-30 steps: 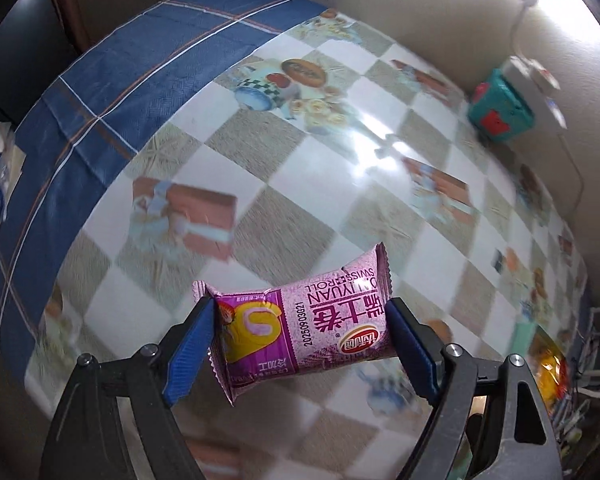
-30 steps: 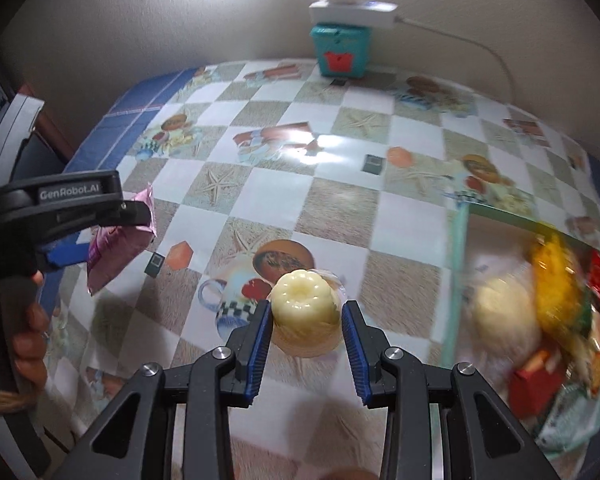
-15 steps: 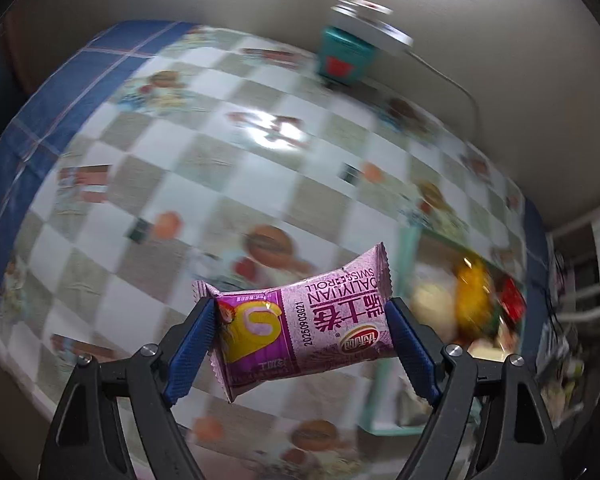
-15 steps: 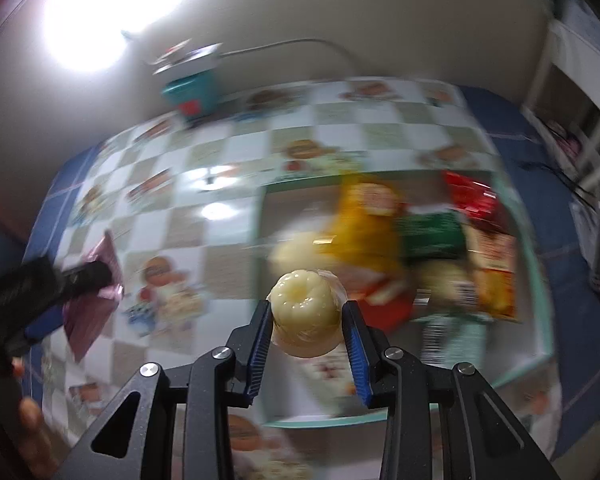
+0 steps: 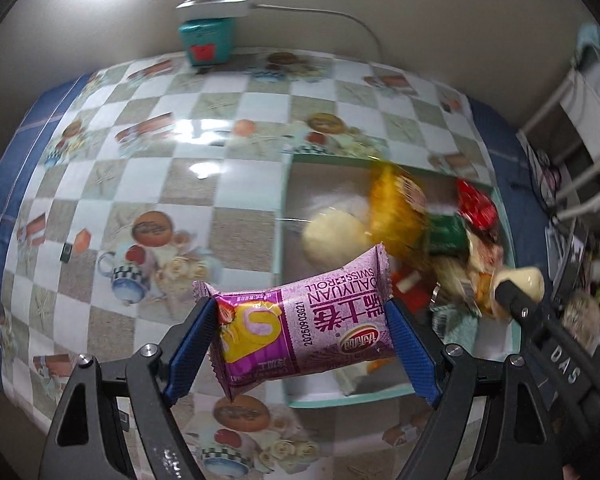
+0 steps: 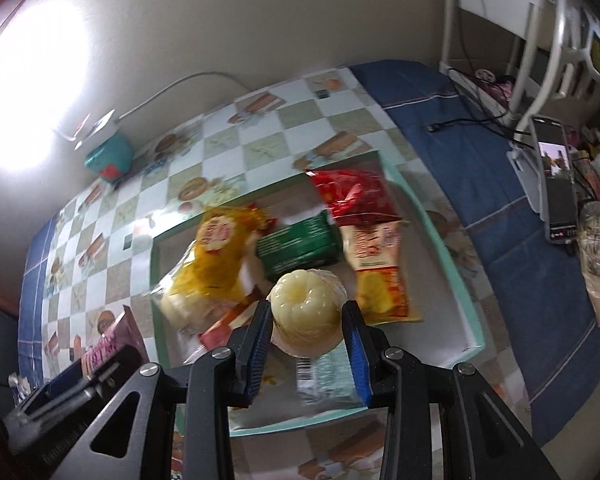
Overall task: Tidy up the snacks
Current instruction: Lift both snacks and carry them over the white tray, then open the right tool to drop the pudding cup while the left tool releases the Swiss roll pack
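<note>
My left gripper [image 5: 300, 340] is shut on a purple Swiss roll packet [image 5: 304, 320] and holds it above the near left corner of the mint-green tray [image 5: 284, 224]. My right gripper [image 6: 307, 324] is shut on a pale yellow flower-shaped cake [image 6: 306, 312] and holds it over the tray [image 6: 444, 248]. The tray holds several snacks: a yellow bag [image 6: 216, 256], a green packet [image 6: 300, 244], a red packet [image 6: 352, 192] and an orange packet [image 6: 380, 272]. The right gripper with the cake [image 5: 524, 280] shows at the right in the left wrist view. The purple packet [image 6: 108, 344] shows at the lower left in the right wrist view.
The table has a checkered picture cloth [image 5: 180, 184] over a blue cloth [image 6: 480, 168]. A teal box with a white power strip [image 5: 208, 36] stands at the back by the wall. A phone [image 6: 556, 180] and a white rack [image 6: 540, 40] are to the right.
Both grippers have swung right from the open cloth to the tray, each still holding its snack. The right gripper with the cake is now over the tray's middle.
</note>
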The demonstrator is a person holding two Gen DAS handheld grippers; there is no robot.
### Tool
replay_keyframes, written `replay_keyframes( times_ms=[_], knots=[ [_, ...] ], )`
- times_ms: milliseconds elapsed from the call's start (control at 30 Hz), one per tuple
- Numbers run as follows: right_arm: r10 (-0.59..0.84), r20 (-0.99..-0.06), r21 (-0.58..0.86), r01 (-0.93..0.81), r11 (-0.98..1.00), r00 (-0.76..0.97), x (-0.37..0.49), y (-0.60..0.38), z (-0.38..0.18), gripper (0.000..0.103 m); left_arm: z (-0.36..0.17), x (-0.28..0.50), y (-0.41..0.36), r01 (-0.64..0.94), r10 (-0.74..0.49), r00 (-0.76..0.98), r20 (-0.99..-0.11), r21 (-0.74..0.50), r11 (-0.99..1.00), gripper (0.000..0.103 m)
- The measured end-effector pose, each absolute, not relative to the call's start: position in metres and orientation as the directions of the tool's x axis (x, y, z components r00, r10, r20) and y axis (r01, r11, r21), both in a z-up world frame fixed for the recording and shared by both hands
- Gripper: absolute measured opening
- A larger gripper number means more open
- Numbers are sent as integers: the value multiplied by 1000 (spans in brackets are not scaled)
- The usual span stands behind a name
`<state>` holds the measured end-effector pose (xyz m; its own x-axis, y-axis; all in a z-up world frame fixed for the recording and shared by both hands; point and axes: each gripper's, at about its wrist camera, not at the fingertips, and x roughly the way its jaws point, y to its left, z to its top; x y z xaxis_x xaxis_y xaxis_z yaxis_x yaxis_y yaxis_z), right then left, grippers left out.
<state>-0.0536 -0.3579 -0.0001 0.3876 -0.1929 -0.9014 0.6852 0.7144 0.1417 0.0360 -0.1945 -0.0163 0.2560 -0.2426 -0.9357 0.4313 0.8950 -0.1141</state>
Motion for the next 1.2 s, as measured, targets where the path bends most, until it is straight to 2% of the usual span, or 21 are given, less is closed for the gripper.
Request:
replay_keyframes(
  times_ms=[400,667,1200],
  knots=[
    [-146,-925,166,721,673,350,-62,-385,-26,38,-32,18,-228,495,-192,237,-952,-52,867,86],
    [-142,-915,188,711,678,377,-55,-392,-28,38,-21,30,-244,512,-223,290,-931,-46,858,86],
    [-169,-890,202,697,688,424,-41,-400,-23,39,-41,35,-278,591,-229,273,-934,-26,806,86]
  ],
)
